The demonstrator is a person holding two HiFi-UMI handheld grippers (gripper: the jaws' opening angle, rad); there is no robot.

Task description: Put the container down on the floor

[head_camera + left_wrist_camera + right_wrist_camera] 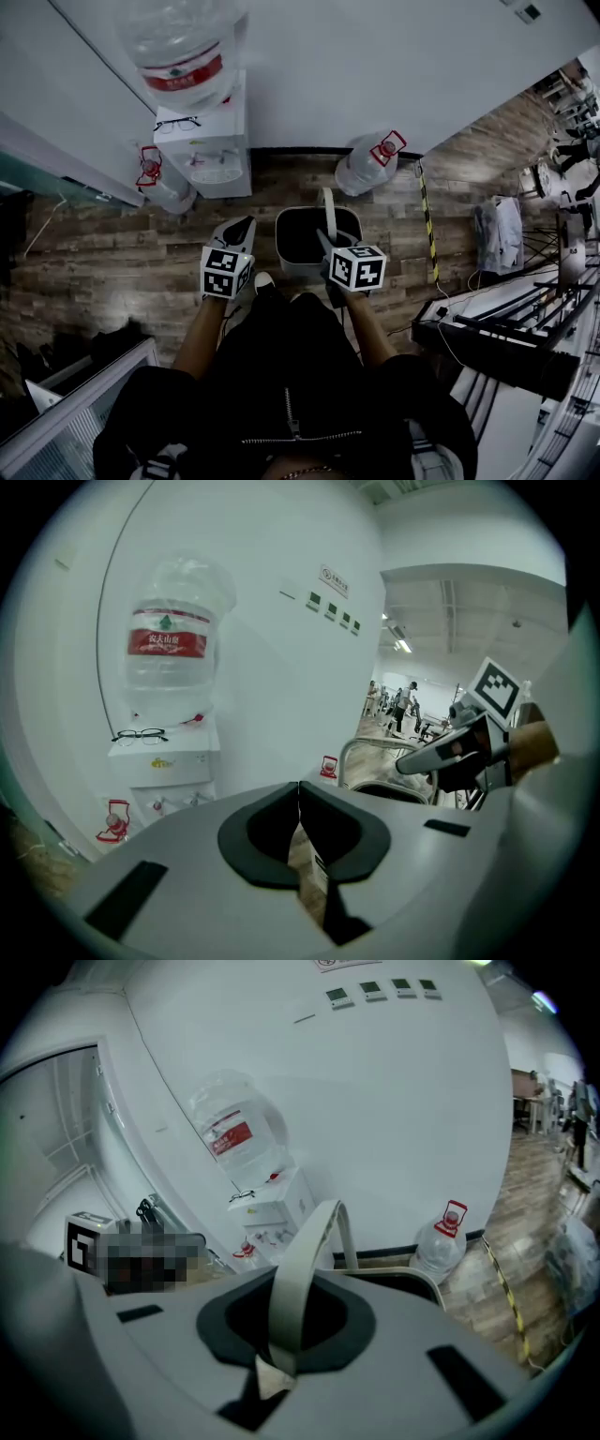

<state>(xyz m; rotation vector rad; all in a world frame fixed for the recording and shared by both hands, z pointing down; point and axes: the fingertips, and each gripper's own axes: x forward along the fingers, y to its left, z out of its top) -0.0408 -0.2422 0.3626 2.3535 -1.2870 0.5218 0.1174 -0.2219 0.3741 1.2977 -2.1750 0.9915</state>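
Observation:
The container (317,240) is a white bin with a dark inside and a tall white bail handle (329,214). It sits over the wood floor just ahead of the person's feet; whether its base touches the floor I cannot tell. My right gripper (327,244) is shut on the handle (298,1283), which rises upright out of the jaws, with the bin's rim (417,1276) behind it. My left gripper (245,227) is beside the bin's left side. Its jaws (299,803) are shut with nothing between them. The left gripper view shows the bin (377,789) and the right gripper (457,748) to the right.
A water dispenser (208,155) with a big bottle (178,47) and a pair of glasses (176,123) stands against the white wall. Water jugs sit on the floor at its left (155,178) and right (366,164). Yellow-black tape (427,220) runs along the floor; desks stand at the right.

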